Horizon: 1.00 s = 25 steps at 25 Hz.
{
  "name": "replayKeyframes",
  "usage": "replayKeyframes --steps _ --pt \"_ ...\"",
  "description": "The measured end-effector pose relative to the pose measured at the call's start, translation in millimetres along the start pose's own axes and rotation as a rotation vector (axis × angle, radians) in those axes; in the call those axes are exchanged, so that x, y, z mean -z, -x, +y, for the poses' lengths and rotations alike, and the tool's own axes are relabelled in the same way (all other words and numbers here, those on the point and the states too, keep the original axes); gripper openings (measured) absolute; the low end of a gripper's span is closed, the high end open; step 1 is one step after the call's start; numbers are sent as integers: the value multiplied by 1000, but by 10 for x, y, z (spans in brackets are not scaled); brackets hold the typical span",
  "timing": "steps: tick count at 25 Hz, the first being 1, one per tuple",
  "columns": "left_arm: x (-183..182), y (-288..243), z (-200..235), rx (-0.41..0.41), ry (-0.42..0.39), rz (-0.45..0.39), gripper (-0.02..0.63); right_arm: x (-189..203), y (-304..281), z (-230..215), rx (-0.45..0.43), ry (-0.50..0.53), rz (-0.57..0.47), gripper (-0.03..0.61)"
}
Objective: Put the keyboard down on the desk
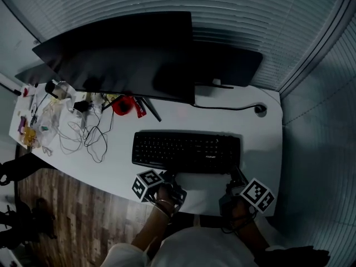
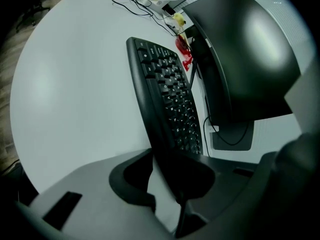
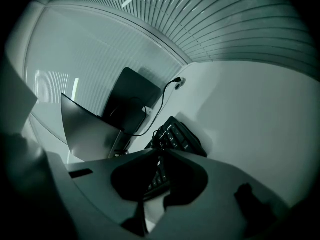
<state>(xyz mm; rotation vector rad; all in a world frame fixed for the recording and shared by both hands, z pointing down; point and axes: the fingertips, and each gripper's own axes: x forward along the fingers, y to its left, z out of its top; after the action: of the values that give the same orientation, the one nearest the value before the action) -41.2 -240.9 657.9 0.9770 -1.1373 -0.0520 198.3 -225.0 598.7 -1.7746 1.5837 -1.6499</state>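
The black keyboard lies lengthwise across the white desk, close to its front edge. My left gripper is at the keyboard's near edge, left of centre. In the left gripper view the keyboard runs in between the jaws of the left gripper. A strip of white desk shows between one jaw and the keyboard, so this gripper is open. My right gripper is at the near right corner. In the right gripper view the right gripper is shut on the keyboard.
A large dark monitor and a second dark screen stand behind the keyboard. Loose cables, a red object and small clutter lie at the desk's left end. A cable runs to a grommet. Blinds close off the back.
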Motion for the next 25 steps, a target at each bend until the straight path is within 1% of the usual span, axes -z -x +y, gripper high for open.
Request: replayKeyframes --steps 2,5,7,9,13,15,17,19,22,24,25 --pt "-15 63 -31 22 -33 -16 106 -2 -8 16 -4 2 5 55" --pt "-91 227 -101 58 -105 -67 106 28 -42 78 -21 7 18 55" --pt "-162 390 -150 77 -151 -114 106 66 -73 146 -36 22 29 55" --pt "-268 614 -214 91 -215 -183 106 121 -126 254 -61 46 48 55" --pt "-485 1126 -417 105 -433 -351 106 228 -203 499 -106 124 87 55" --pt "-552 1362 -541 126 -546 -422 106 273 -220 616 -123 153 98 55" --pt "-598 1569 -657 143 -665 -496 107 289 -238 737 -145 177 98 55" --pt "-620 1753 -766 139 -792 -570 110 263 -238 889 -175 222 81 55" --pt "-627 1972 -855 84 -961 -671 110 153 -161 1217 -249 343 11 55" --pt "-631 2082 -858 44 -1035 -723 109 83 -65 1478 -308 453 -55 55" --pt "-632 2128 -852 36 -1055 -740 107 58 -9 1614 -332 517 -86 55"
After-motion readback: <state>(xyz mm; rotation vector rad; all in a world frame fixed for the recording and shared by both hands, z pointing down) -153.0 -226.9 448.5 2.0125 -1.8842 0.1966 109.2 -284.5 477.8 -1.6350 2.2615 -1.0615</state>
